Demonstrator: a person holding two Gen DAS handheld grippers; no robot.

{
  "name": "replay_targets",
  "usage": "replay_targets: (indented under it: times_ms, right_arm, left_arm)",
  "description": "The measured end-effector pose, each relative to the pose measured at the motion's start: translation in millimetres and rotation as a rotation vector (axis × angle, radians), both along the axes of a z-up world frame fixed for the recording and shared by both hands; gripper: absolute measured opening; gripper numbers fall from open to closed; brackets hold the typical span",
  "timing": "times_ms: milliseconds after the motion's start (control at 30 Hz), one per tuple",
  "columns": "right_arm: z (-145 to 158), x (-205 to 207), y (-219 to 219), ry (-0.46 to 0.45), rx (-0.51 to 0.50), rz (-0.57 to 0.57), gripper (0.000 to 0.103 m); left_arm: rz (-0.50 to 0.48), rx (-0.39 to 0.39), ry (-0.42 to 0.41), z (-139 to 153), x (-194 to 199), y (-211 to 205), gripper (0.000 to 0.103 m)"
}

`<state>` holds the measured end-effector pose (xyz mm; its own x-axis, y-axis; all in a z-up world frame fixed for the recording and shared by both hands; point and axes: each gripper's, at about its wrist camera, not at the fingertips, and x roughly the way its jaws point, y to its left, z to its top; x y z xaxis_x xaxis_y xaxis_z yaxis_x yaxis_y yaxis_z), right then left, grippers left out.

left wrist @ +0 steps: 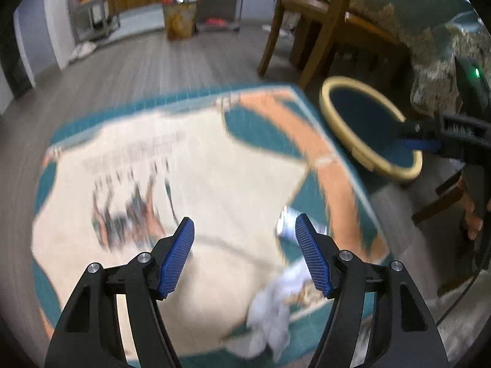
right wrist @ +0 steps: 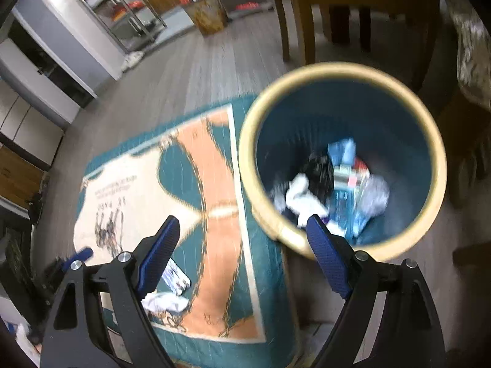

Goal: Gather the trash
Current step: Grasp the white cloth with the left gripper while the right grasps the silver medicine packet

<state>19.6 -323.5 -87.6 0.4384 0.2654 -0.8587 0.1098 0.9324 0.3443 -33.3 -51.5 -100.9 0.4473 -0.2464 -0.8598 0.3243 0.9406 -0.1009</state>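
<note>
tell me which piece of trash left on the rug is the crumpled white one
The crumpled white tissue, low on the rug's teal border near the left claw. The other piece, a flat printed wrapper, lies just beyond it.

Below my gripper lies a teal, cream and orange patterned rug (left wrist: 214,165) on grey wood-plank flooring (left wrist: 159,61). Ahead of me to the right stands a brown wooden chair (left wrist: 310,27); far ahead, metal wire shelving (left wrist: 92,6) and a yellowish, rust-stained square bin (left wrist: 179,20).
</note>
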Motion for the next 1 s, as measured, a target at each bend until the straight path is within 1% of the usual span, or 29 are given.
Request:
replay_targets:
  times_ms: [33, 100, 133, 200, 233, 267, 333, 367, 400, 467, 500, 567, 633, 700, 767, 800, 867, 900, 1000]
  right_arm:
    - [-6.5, -2.4, 2.9, 0.022, 0.004, -0.009, 0.083]
    - [-13.0, -6.1, 7.4, 0.039, 0.007, -0.015, 0.083]
    - [-14.2, -8.4, 10.9, 0.043, 0.006, -0.012, 0.083]
    - [-17.8, -12.2, 15.9, 0.050, -0.008, -0.002, 0.083]
    - [-19.8, -13.8, 18.4, 0.057, -0.021, 0.001, 0.083]
    - [-22.5, -15.1, 20.6, 0.064, -0.031, 0.005, 0.083]
    - [-26.7, -17.9, 27.1, 0.077, -0.042, 0.022, 0.082]
    - [-27.4, -18.4, 30.5, 0.078, -0.049, 0.029, 0.082]
    - [-27.9, -18.6, 34.1, 0.075, -0.057, 0.040, 0.082]
    - [-28.9, -17.9, 46.3, 0.061, -0.084, 0.084, 0.081]
    - [-29.3, -17.7, 51.1, 0.054, -0.092, 0.105, 0.077]
    - [-31.2, -17.1, 63.5, 0.044, -0.114, 0.159, 0.073]
    - [-34.1, -18.1, 79.1, 0.036, -0.143, 0.229, 0.067]
    - [-37.6, -19.4, 94.2, 0.033, -0.163, 0.298, 0.067]
    - [-41.8, -21.3, 110.7, 0.028, -0.176, 0.373, 0.065]
    - [-43.5, -21.9, 116.8, 0.026, -0.191, 0.397, 0.063]
    - [-47.0, -22.7, 129.2, 0.022, -0.220, 0.445, 0.063]
    - [-49.9, -22.9, 137.7, 0.023, -0.244, 0.474, 0.063]
    - [-55.5, -23.0, 153.5, 0.031, -0.269, 0.534, 0.063]
  left_arm:
    - [-0.003, 0.012, 0.022, -8.0, -4.3, 0.2, 0.069]
    - [-0.027, 0.022, 0.060, -20.5, -11.2, -1.0, 0.067]
    - [-0.046, 0.040, 0.082, -27.8, -14.8, -3.9, 0.066]
    - [-0.090, 0.052, 0.148, -42.8, -20.1, -10.3, 0.062]
    - [-0.105, 0.057, 0.166, -47.4, -21.3, -13.9, 0.058]
    - [-0.128, 0.074, 0.181, -52.2, -23.3, -18.5, 0.052]
    - [-0.163, 0.107, 0.195, -57.5, -26.9, -25.7, 0.044]
    - [-0.174, 0.120, 0.186, -57.2, -27.4, -27.9, 0.031]
    - [-0.188, 0.126, 0.183, -56.6, -27.3, -30.0, 0.025]
    - [-0.181, 0.122, 0.173, -53.7, -23.1, -28.9, 0.025]
    - [-0.163, 0.127, 0.152, -50.7, -20.4, -25.5, 0.024]
    - [-0.096, 0.107, 0.113, -40.7, -9.4, -11.4, 0.024]
    - [-0.026, 0.077, 0.080, -29.7, 1.7, 4.3, 0.024]
    - [0.025, 0.050, 0.078, -24.9, 10.1, 17.7, 0.024]
    - [0.065, 0.047, 0.079, -24.1, 17.9, 29.5, 0.024]
    - [0.076, 0.043, 0.080, -24.1, 20.4, 31.8, 0.024]
    - [0.098, 0.019, 0.079, -22.7, 25.3, 37.4, 0.024]
    - [0.101, 0.010, 0.079, -20.6, 27.9, 37.9, 0.024]
    - [0.092, -0.003, 0.073, -16.0, 35.8, 34.3, 0.025]
